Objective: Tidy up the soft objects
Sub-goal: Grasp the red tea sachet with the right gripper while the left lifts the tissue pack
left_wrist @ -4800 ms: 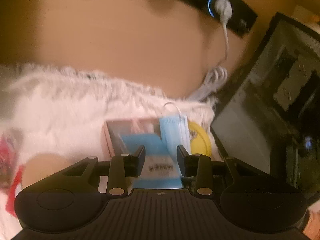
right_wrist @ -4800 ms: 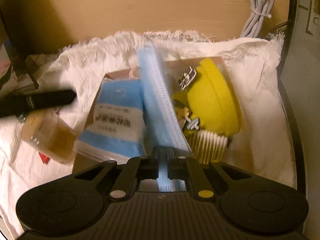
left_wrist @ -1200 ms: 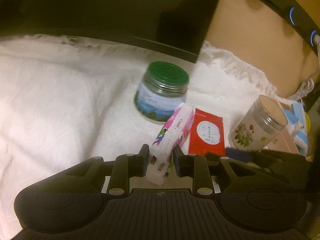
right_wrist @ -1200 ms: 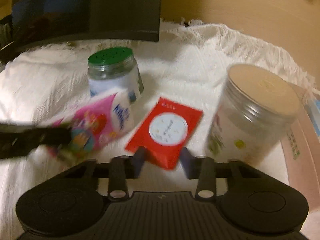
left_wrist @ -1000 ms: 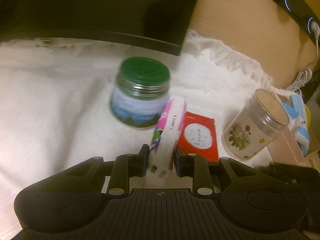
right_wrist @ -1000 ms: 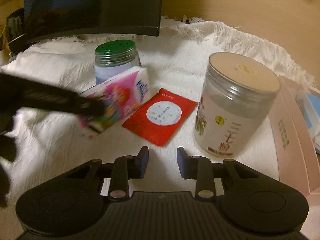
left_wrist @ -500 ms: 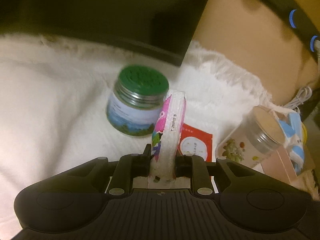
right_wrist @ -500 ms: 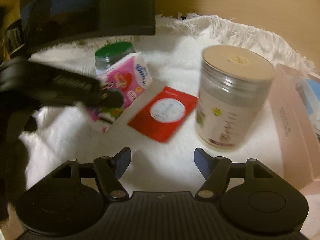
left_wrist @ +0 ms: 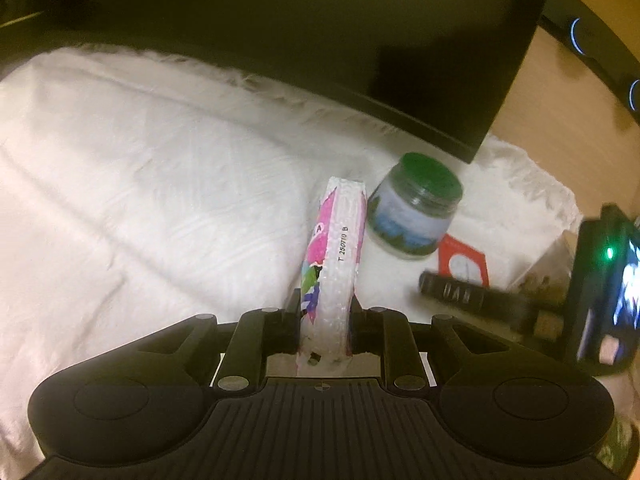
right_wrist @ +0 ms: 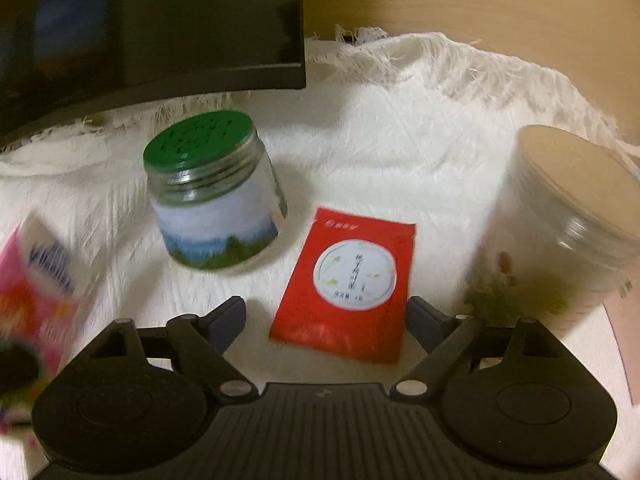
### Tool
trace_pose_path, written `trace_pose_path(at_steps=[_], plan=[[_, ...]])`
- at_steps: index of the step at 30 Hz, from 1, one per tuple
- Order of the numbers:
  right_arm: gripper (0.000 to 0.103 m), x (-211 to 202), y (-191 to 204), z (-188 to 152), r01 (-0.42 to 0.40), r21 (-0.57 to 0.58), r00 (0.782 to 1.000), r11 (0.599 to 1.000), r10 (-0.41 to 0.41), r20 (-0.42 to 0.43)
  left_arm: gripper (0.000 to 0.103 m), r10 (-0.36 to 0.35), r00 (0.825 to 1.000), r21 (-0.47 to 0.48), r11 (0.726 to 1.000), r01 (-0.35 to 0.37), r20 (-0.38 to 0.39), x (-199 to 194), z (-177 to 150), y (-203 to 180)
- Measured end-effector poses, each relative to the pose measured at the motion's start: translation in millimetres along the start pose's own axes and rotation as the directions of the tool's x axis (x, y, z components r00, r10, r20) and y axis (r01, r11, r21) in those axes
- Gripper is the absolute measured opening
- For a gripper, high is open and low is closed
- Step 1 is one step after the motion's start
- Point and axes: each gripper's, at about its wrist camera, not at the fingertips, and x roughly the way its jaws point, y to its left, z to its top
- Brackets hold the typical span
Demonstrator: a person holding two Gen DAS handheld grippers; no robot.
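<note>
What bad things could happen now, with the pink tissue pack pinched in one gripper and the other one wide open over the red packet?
1. The left gripper pinches only the bottom end of the soft pink tissue pack, so it might bend or slip out.
2. The right gripper is spread wide around the flat red packet, between the green-lidded glass jar and the clear plastic jar with the beige lid; its fingers may bump either.
3. The packet lies flat on the fluffy white cloth, so the fingers could grab cloth too.

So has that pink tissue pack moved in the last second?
Yes. The left gripper lifted the tissue pack off the red sachet; it now sits left of the green-lidded jar.
</note>
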Motion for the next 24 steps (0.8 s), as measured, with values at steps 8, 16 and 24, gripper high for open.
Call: trace_pose_path(at_steps=[8,16,24], plan=[[0.053,-21.7,-16.1,-15.2,-0.067,-0.12,0.998,0.991,0.066,-0.01,0.022,-0.015,1.0,-0.07,0.997,0.015,0.003,6.6,0.7,12.8],[0.069,-42.6,-22.4,-28.2,-0.125,-0.209,0.992,0.97,0.129,0.005,0.022,-0.063,0.998,-0.074,0.995,0.063,0.0,25.7,4.4,-0.2],[0.078,-16.9,-14.4,-11.4,-0.086,-0.099,0.996,0.991,0.082,-0.046,0.022,-0.043,0.999,-0.065,0.997,0.043,0.002,23.9,8.9,7.3]])
